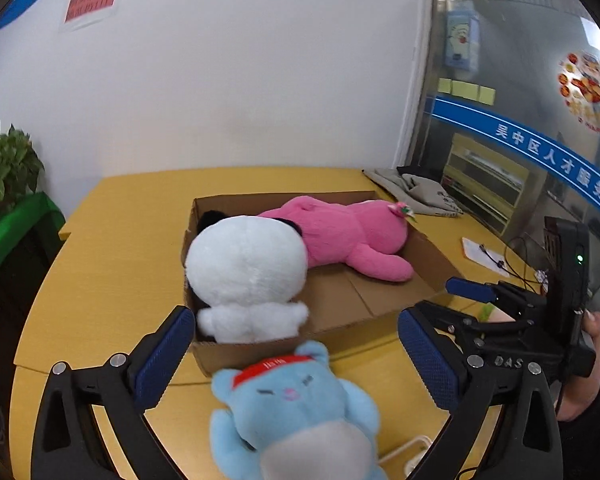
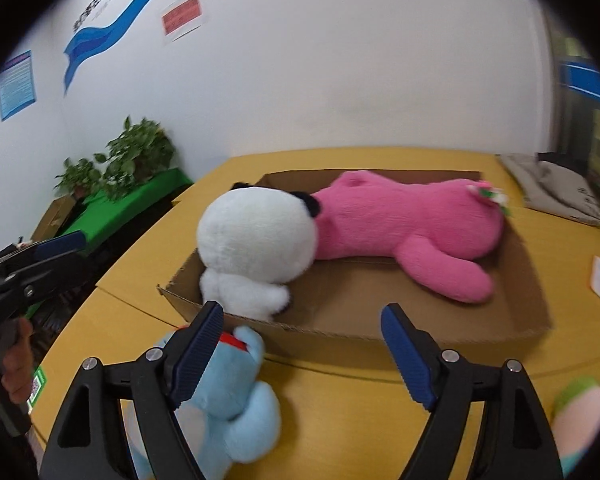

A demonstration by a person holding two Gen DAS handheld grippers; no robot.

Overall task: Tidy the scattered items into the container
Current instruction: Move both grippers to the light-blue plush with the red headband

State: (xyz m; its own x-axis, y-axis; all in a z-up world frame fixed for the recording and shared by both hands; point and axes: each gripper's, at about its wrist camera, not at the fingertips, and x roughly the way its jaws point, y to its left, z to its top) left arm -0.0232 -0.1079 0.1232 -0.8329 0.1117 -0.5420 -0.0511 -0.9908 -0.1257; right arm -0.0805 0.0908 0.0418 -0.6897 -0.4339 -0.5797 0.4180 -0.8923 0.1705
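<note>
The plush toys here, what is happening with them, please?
A person holds a gripper in each hand. The white toy and pink toy already lie in the cardboard box. The blue toy is outside it, on the yellow table. The left gripper and right gripper are open, holding nothing.

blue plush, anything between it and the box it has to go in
Only the near wall of the box stands between them; the blue plush lies on the table right against it. Inside, the white plush fills the near left corner, so the bare floor to its right looks the easier drop. The left gripper is open around the blue plush.
</note>
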